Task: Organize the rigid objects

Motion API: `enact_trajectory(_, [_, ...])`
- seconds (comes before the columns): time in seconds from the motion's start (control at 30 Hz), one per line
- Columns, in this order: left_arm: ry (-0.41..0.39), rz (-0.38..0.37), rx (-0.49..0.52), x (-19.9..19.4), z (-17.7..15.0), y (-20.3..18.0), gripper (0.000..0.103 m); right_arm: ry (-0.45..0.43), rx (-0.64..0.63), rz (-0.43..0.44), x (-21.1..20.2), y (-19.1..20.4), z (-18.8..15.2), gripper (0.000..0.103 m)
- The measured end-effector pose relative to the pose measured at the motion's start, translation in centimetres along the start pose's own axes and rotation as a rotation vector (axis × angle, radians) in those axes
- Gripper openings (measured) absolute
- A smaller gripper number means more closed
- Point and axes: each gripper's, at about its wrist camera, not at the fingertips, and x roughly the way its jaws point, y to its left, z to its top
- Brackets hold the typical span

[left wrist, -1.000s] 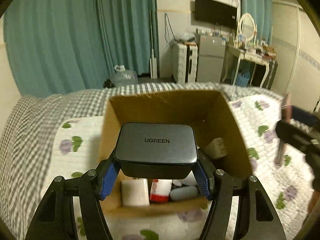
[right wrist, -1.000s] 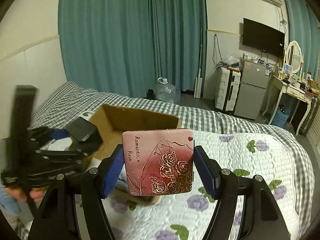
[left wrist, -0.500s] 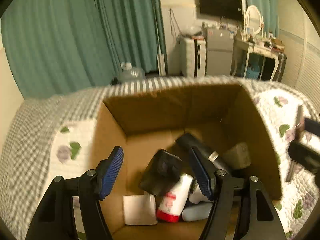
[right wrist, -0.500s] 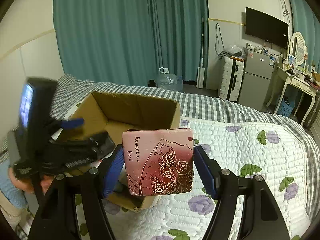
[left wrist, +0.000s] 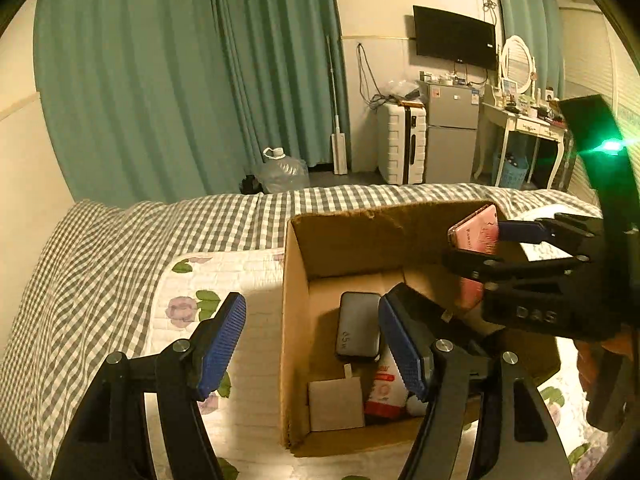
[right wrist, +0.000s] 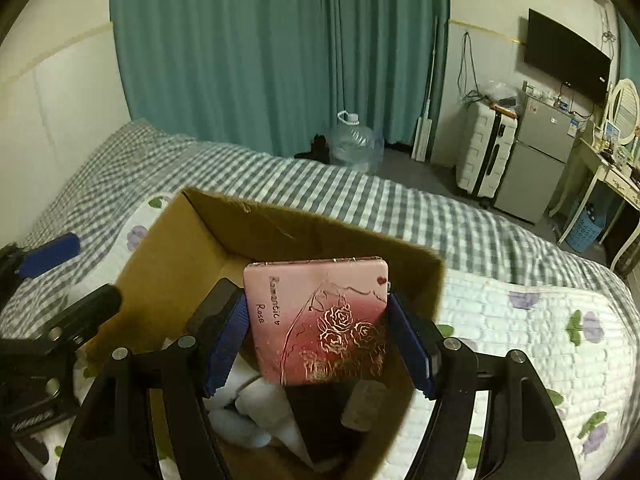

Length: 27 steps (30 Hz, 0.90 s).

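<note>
In the left wrist view, your left gripper (left wrist: pixel 312 344) sits low in the frame with its blue pads (left wrist: pixel 222 344) spread wide and nothing between them. One pad hangs over the floral quilt (left wrist: pixel 208 276), the other over the open cardboard box (left wrist: pixel 294 320) at centre right. On the box floor you can see a dark grey charger (left wrist: pixel 358 330) lying flat, a white square block (left wrist: pixel 336 404) at the near corner and a red-and-white tube (left wrist: pixel 384 392) beside it. At the right edge, your right gripper (left wrist: pixel 478 246) reaches in over the box's far right part, clamped on a pink case (left wrist: pixel 474 236) seen edge-on.

In the right wrist view, your right gripper (right wrist: pixel 316 336) fills the lower middle of the frame, both pads pressed against the sides of the pink case (right wrist: pixel 320 320), which reads "Romantic Rose" and carries gold rose outlines. The case is held above the box (right wrist: pixel 188 256) interior, inside its rim. Below it lie white items (right wrist: pixel 256 412) and a small grey block (right wrist: pixel 366 402), partly hidden. Your left gripper (right wrist: pixel 66 280) shows at the left edge, beside the box. The checked bedspread (right wrist: pixel 400 208) crosses the middle of the frame.
</note>
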Motion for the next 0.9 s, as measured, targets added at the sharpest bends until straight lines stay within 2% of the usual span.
enact_trajectory(0.1, [-0.001,0.006,-0.009,0.2,-0.3,0.0,0.072,-0.026,0.017,-0.029,-0.4,-0.1,-0.6,0.077])
enact_trajectory(0.17, [0.0,0.0,-0.014,-0.1,-0.4,0.1,0.072,-0.033,0.041,-0.026,-1.5,-0.4,-0.8,0.077])
enact_trajectory(0.27, [-0.026,0.01,-0.007,-2.1,0.0,0.1,0.072,-0.068,0.047,-0.072,-4.7,-0.9,-1.0,0.078])
enact_trajectory(0.37, [-0.091,0.01,-0.025,-5.8,0.9,0.2,0.072,-0.122,0.06,-0.101,-9.3,-1.1,-1.0,0.083])
enact_trajectory(0.57, [-0.276,0.024,-0.046,-16.4,2.4,-0.2,0.074,-0.262,0.048,-0.165,-19.8,0.0,-2.0,0.09])
enact_trajectory(0.63, [-0.326,0.022,-0.045,-19.4,2.6,-0.3,0.078,-0.287,0.055,-0.188,-22.5,0.7,-2.5,0.093])
enact_trajectory(0.7, [-0.361,0.016,-0.045,-22.0,2.5,-0.6,0.078,-0.313,0.065,-0.186,-25.1,1.3,-3.2,0.095])
enact_trajectory(0.9, [-0.408,0.009,-0.044,-26.2,1.3,-0.5,0.081,-0.378,0.07,-0.229,-30.2,3.2,-5.6,0.103])
